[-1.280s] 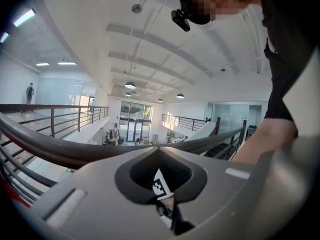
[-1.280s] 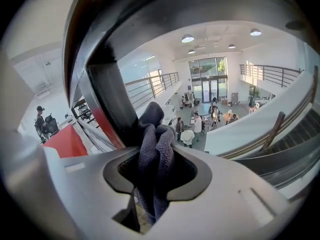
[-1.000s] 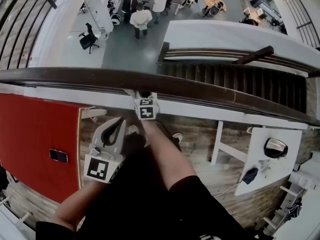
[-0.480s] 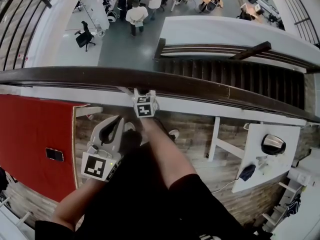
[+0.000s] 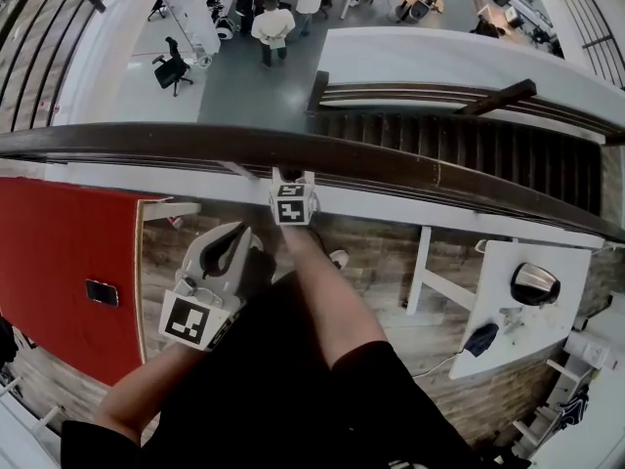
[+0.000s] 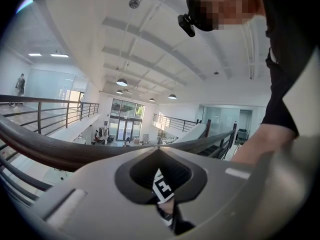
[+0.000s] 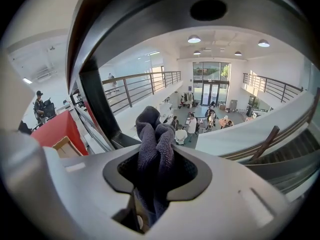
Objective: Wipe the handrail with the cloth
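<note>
Jaws: clenched on cloth (image 7: 154,149) at right gripper (image 5: 285,179), up by handrail (image 5: 439,169); closed empty at left gripper (image 5: 230,247), held below; looks mid-wipe, needs next a steady pressed slide along rail.

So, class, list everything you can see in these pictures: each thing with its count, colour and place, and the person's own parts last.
handrail: one, dark brown, running across the middle of the head view
cloth: one, dark grey, bunched between the right tongs' jaws
staircase: one, dark treads, beyond the handrail at right
red panel: one, red, below the handrail at left
white table: one, white, lower right, with dark items on it
office chair: one, black, on the floor below, upper left
people: several, standing on the floor below, top of view
right tongs: one, grey, shut on the cloth, at the handrail
left tongs: one, grey, jaws together and empty, short of the handrail
</note>
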`<state>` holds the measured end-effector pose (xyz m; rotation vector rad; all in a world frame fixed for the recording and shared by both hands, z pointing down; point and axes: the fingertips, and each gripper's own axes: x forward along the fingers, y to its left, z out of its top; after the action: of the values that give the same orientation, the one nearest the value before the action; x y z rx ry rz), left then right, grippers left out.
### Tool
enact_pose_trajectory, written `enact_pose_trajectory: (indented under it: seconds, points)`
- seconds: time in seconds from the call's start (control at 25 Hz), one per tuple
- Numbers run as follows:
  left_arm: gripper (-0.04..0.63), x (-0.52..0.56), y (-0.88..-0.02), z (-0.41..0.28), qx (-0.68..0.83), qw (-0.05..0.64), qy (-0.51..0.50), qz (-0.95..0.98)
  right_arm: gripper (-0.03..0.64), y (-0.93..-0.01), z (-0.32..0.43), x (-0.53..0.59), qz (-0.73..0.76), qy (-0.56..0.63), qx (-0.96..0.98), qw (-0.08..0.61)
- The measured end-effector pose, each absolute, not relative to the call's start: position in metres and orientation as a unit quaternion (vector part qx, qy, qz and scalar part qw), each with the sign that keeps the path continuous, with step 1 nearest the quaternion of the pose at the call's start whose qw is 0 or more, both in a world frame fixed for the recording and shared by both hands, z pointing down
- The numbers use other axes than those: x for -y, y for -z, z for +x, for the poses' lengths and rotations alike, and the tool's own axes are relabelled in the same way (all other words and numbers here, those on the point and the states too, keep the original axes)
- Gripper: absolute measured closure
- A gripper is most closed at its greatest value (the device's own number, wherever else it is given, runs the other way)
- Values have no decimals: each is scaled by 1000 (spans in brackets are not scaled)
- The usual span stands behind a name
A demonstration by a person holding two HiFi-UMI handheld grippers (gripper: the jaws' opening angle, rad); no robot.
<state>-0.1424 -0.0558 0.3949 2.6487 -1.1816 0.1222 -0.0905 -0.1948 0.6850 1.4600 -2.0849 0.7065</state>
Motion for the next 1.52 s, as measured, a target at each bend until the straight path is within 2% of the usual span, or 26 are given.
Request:
enact_pose_trajectory:
  seconds: [0.96,1.16,1.52]
  points:
    - [597,26,-403,-83,428,125,-84,891,494,-686,-2,184,541,-263,765,230]
    - [597,22,-400,-67,429,121,-55,893,494,-689,22,184,546,-255,763,233]
    - [597,12,-408,-48,442,134,-69,884,494,-690,45,179,539,-253,768,235]
